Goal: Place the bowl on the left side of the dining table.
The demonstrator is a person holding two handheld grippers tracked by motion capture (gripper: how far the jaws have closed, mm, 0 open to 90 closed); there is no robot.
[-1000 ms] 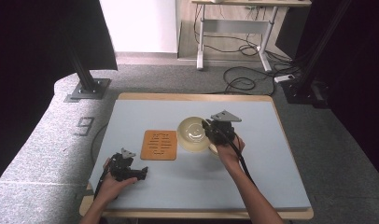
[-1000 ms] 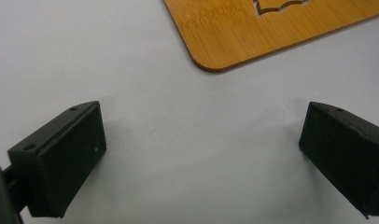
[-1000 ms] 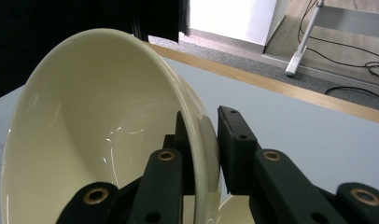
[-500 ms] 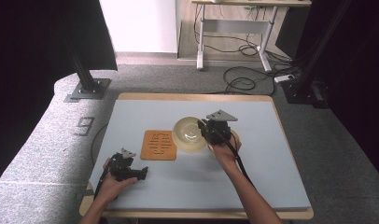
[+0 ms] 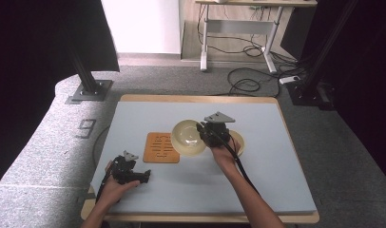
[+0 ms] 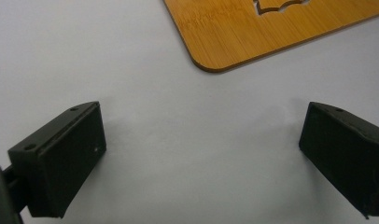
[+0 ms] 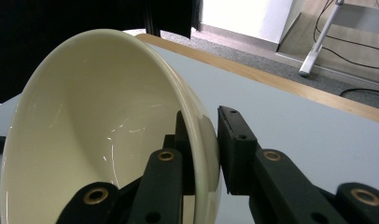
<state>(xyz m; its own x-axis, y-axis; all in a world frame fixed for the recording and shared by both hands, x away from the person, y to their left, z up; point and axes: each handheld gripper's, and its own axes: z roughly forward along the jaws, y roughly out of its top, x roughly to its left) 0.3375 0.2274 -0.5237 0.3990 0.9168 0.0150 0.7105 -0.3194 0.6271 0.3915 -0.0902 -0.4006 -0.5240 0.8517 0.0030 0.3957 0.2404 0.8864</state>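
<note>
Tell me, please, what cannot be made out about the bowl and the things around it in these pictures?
- High view: a round cream piece beside the bowl, largely hidden by the right gripper and hand.
- Right gripper view: the bowl's underside, turned away.
- Left gripper view: the bamboo trivet, cut off by the top edge.

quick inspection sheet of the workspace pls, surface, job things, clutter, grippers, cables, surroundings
surface: pale blue mat on a wood-edged table.
job's things: cream bowl held tilted by its rim; bamboo trivet flat beside it; cream plate partly hidden behind the right hand.
clutter: nothing seen.
grippers: right gripper shut on the bowl's wall, one jaw inside, one outside; left gripper open, nothing between its jaws, low over the mat near the trivet's corner.
cables: one cable trails along the right forearm; more lie on the floor beyond the table.
surroundings: grey carpet, black stands, white desk legs.
</note>
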